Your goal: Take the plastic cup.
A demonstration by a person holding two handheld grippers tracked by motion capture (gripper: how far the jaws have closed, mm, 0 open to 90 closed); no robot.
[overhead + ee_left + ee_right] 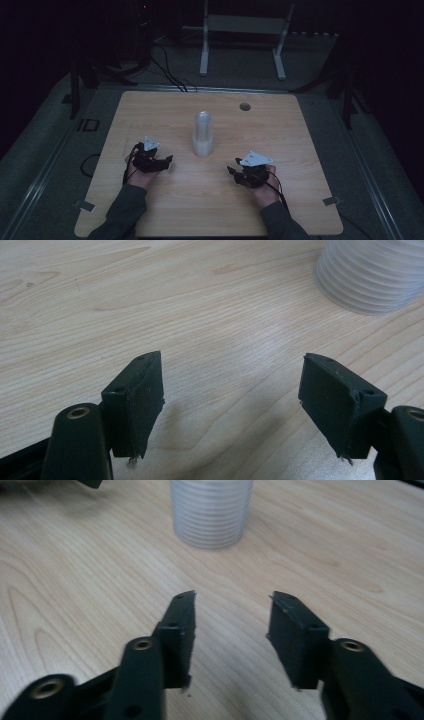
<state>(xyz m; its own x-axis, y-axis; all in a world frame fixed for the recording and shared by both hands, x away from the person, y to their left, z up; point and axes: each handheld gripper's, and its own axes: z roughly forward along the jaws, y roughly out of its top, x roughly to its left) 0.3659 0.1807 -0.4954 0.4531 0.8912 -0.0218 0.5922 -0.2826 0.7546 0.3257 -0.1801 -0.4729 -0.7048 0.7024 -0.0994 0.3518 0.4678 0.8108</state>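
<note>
High view: you worked in dim light, surroundings near black | gripper views: brighter, soft glare on the surface (260, 347), faint shadows under the jaws | right gripper (231, 630) view slightly blurred

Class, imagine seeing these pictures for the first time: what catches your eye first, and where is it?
The pale ribbed cylinder stands upright alone at the middle of the wooden table. Flanking it nearer the person, the left gripper and right gripper rest low, jaws open and empty, both angled toward it.
</note>
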